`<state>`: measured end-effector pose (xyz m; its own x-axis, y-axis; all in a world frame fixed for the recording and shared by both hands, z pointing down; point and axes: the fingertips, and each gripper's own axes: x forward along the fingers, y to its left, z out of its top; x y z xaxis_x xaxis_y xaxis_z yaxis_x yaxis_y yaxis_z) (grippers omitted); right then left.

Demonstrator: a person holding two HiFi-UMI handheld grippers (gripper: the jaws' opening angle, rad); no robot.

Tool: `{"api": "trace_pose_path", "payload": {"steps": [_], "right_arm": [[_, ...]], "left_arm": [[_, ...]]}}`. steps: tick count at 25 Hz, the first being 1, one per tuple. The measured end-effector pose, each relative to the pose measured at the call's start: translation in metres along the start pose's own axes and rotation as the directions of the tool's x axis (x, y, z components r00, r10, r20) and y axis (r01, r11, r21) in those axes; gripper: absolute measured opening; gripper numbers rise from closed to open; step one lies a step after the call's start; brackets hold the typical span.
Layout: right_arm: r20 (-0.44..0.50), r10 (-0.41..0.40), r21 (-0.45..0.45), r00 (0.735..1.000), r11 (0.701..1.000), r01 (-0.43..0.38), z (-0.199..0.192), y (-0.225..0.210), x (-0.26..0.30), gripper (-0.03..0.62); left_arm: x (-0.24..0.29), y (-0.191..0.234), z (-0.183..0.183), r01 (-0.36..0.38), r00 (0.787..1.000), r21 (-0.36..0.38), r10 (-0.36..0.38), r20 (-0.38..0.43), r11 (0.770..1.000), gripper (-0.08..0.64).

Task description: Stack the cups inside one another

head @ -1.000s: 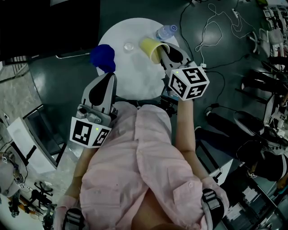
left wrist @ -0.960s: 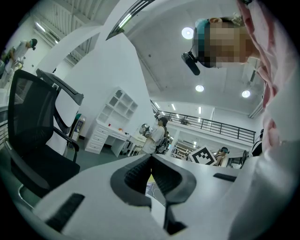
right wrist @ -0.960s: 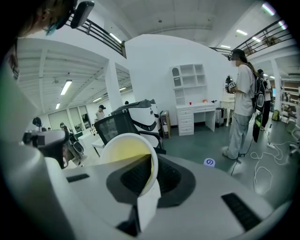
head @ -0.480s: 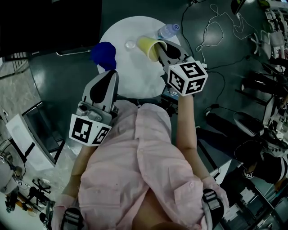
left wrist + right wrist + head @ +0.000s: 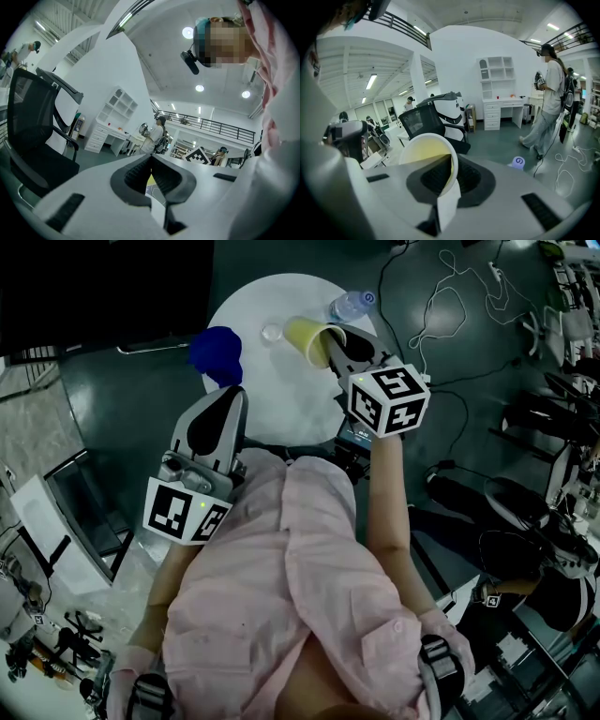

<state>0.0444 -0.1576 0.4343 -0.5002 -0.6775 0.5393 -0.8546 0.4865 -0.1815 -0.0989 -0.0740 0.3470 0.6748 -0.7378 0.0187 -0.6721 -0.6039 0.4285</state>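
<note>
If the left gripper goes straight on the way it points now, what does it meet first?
Most likely the blue cup, just ahead of the left gripper at the white table's edge. Height is unclear, so it may pass above it.

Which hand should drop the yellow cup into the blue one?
Right. The right gripper pinches the yellow cup by its rim over the table, close to the blue cup. The left gripper is shut, empty and back by the body.
</note>
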Motion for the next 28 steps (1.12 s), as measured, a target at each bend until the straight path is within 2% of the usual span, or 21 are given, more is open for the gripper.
{"api": "trace_pose_path", "payload": {"steps": [16,28], "right_arm": [[-0.038,0.008,-0.013,0.999,1.000,-0.009,-0.007,-0.001,0.010,0.040],[-0.117,0.035,-0.053,0.993,0.998,-0.041,-0.017,-0.005,0.033,0.040]], "left_arm": [[0.001,0.001,0.001,-0.001,1.000,-0.001,0.001,-0.001,1.000,0.018],[0.004,0.006,0.001,-0.007,1.000,-0.010,0.007,-0.009,1.000,0.018]]}}
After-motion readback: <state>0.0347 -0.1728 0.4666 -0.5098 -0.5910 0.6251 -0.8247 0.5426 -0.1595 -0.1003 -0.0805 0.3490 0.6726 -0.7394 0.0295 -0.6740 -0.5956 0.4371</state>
